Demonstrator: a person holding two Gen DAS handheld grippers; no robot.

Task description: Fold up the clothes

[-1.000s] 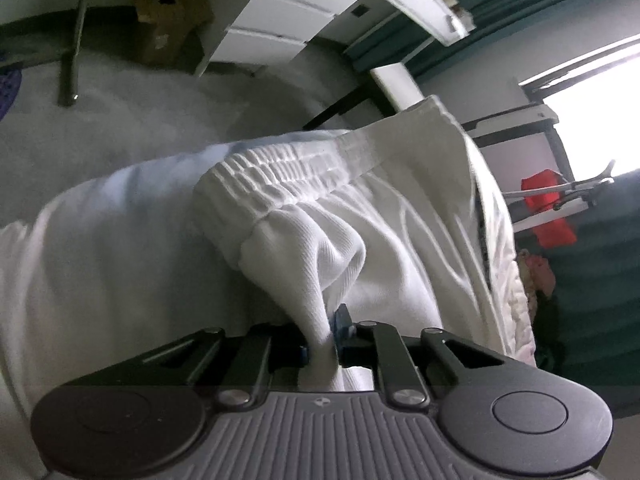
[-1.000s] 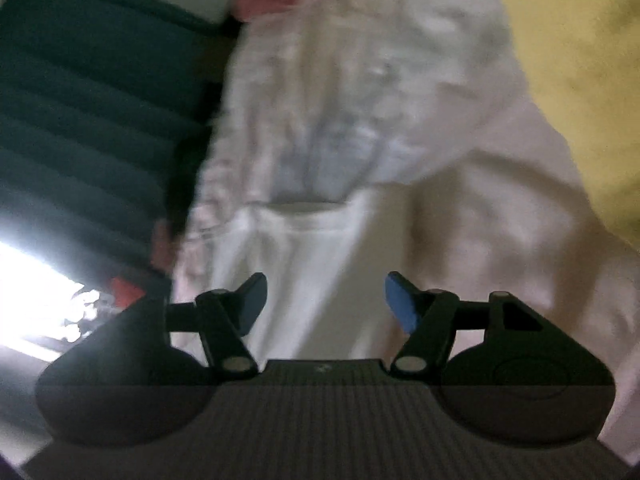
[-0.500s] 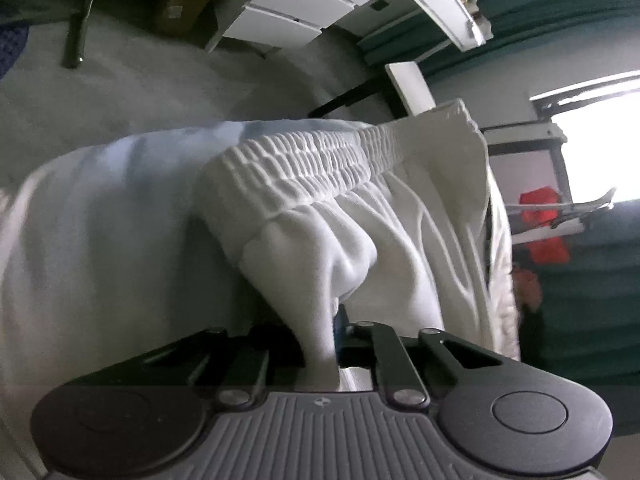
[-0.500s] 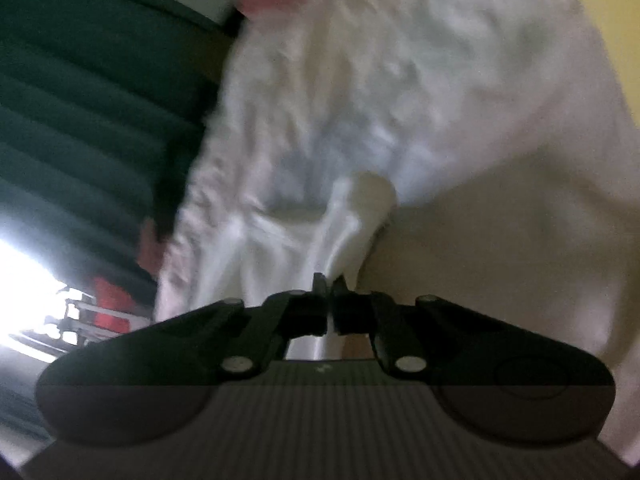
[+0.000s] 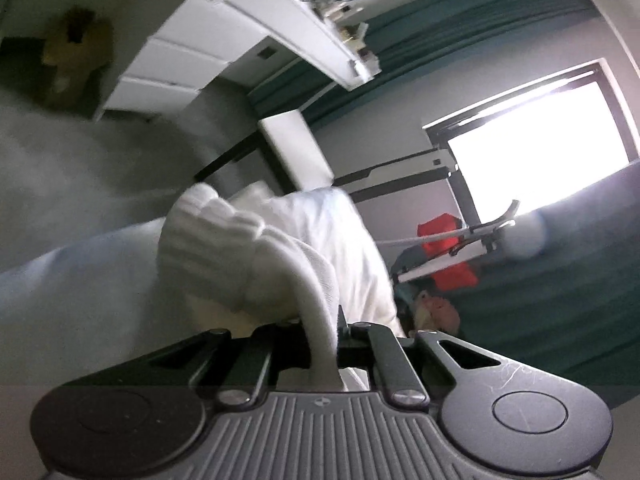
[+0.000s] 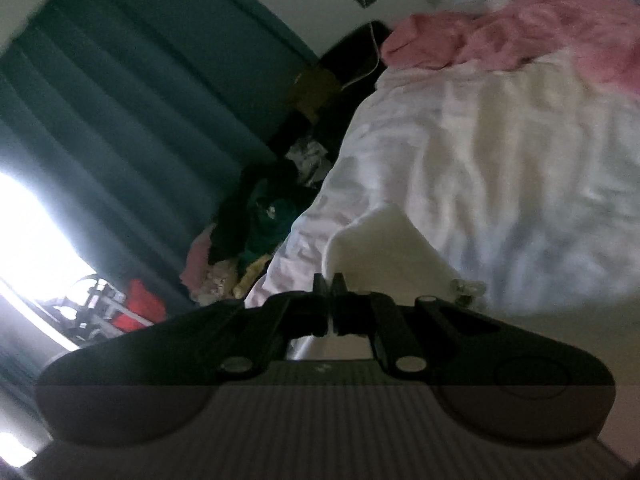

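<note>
Both tongs are clenched on the white garment [image 5: 280, 248]: my left tongs [image 5: 324, 340] pinch a fold by its ribbed waistband, my right tongs [image 6: 329, 280] grip a corner, above the bed [image 6: 520, 152].

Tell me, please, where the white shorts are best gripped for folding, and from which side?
Probably at the waistband, from its open top edge. The left gripper is shut on a bunched fold of the shorts just below the ribbed elastic waistband, which looks thick and firm. The right gripper pinches a thinner edge. Opposite ends should let the cloth hang flat.
</note>
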